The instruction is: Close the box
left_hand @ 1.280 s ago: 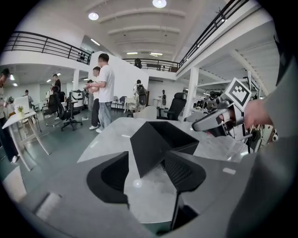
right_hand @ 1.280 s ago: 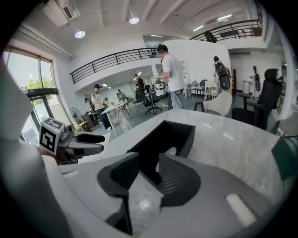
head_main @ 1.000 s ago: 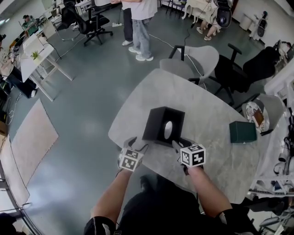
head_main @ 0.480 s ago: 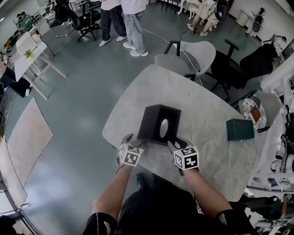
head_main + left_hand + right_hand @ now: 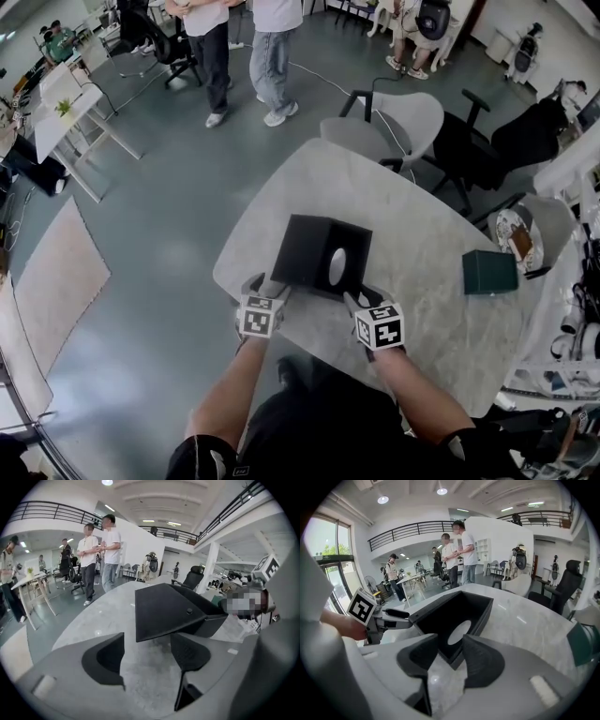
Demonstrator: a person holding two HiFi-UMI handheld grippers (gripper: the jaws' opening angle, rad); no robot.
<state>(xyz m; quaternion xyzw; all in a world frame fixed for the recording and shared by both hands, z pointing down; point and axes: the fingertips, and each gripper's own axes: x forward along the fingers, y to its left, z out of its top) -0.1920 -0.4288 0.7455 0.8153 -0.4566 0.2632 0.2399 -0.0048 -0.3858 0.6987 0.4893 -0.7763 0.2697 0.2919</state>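
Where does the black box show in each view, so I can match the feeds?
Head view: black box at centre, near the table's front edge.
Left gripper view: centre, slightly right.
Right gripper view: centre, open inside showing.
Shared landmark: two standing people beyond the table.

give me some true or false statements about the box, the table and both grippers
1. The black box stands on the table. True.
2. The left gripper is clamped on the black box. False: it is open, and its jaws have just been opening with nothing between them.
3. A green box lies on the table, apart from the black box. True.
4. The right gripper holds the green box. False: it is open and empty close to the black box, and its jaws have just opened further.
5. The black box is shut. False: the right gripper view looks straight into its open inside.
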